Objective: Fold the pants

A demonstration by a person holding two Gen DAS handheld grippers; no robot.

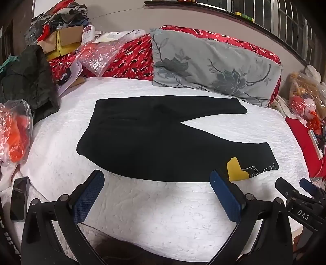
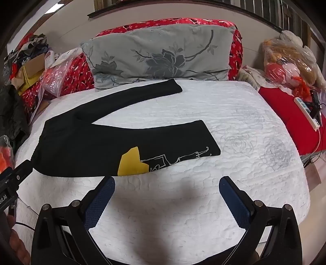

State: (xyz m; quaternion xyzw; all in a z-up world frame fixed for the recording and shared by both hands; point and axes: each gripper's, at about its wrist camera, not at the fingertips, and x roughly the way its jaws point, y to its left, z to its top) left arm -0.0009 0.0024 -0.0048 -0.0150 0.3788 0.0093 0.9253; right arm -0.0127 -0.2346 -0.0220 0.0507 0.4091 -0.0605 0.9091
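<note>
Bed (image 2: 183, 203) with a white quilted cover fills most of both views. At its head a grey flowered pillow (image 2: 159, 55) leans on a red patterned bolster (image 1: 130, 59). Plain pale wall (image 1: 126, 14) behind, with a dark ledge (image 1: 203, 8) under a barred window (image 1: 264, 12). One side of the bed: a heap of clothes, boxes (image 1: 65, 38) and plastic bags. Other side: bagged soft toys (image 2: 289, 59) on a red cloth (image 2: 285, 114), and a white power strip (image 2: 307, 116). Lighting is even, indoor.

Black pants (image 1: 154, 140) spread flat on white quilt (image 1: 163, 208)

Left gripper (image 1: 156, 181) wide apart, empty — poised just short of near hem, beside yellow patch (image 1: 236, 169).
</note>
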